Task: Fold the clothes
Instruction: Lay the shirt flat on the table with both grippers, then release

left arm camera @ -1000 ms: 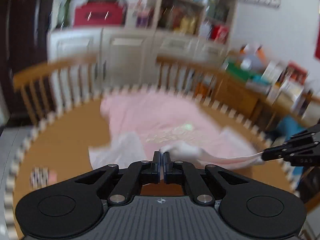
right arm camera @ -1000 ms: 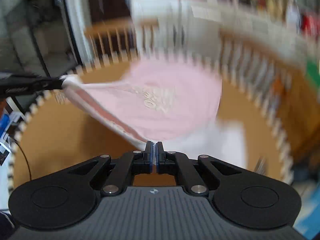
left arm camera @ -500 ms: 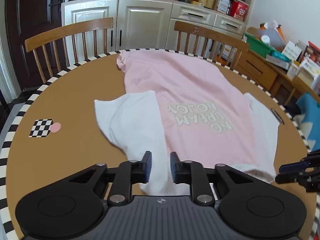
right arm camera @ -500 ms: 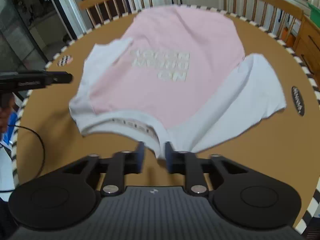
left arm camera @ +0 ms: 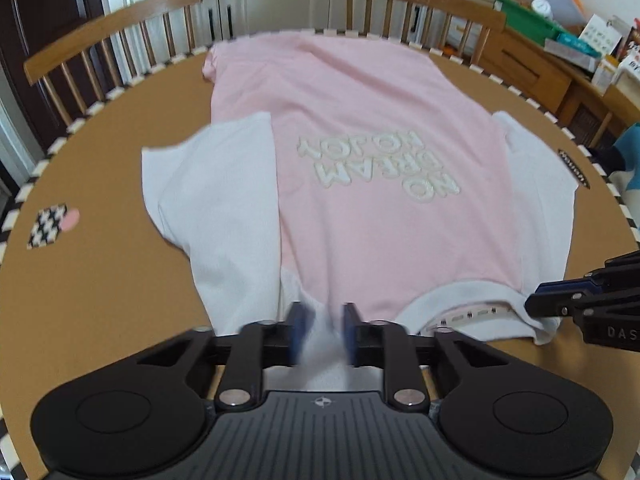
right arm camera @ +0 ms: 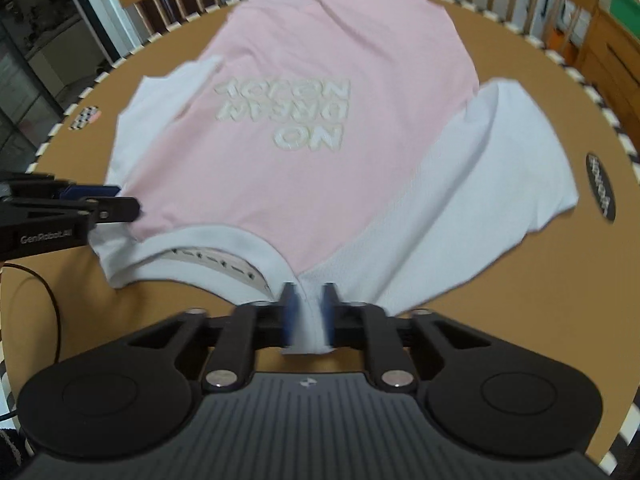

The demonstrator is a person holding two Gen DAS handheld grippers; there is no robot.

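A pink T-shirt (left arm camera: 360,152) with white sleeves and raised white lettering lies flat, print up, on the round brown table (left arm camera: 100,288), collar nearest me. My left gripper (left arm camera: 322,330) is open, its fingers either side of the white shoulder fabric by the collar. From the right wrist view, the same shirt (right arm camera: 320,128) spreads out ahead, and my right gripper (right arm camera: 308,312) is open astride the other shoulder. Each gripper also shows in the other's view: the right gripper (left arm camera: 560,306) at the right edge, the left gripper (right arm camera: 100,204) at the left edge.
Two wooden chairs (left arm camera: 112,12) stand behind the table, with white cabinets beyond. A checkered marker (left arm camera: 48,224) lies on the table's left side and a dark oval label (right arm camera: 600,184) on its right. A cluttered wooden sideboard (left arm camera: 560,52) stands at the right.
A second ago both grippers were shut on the shirt's shoulders, holding it stretched in the air. The shirt now lies flat on the table and both grippers have opened, wider than half a second ago.
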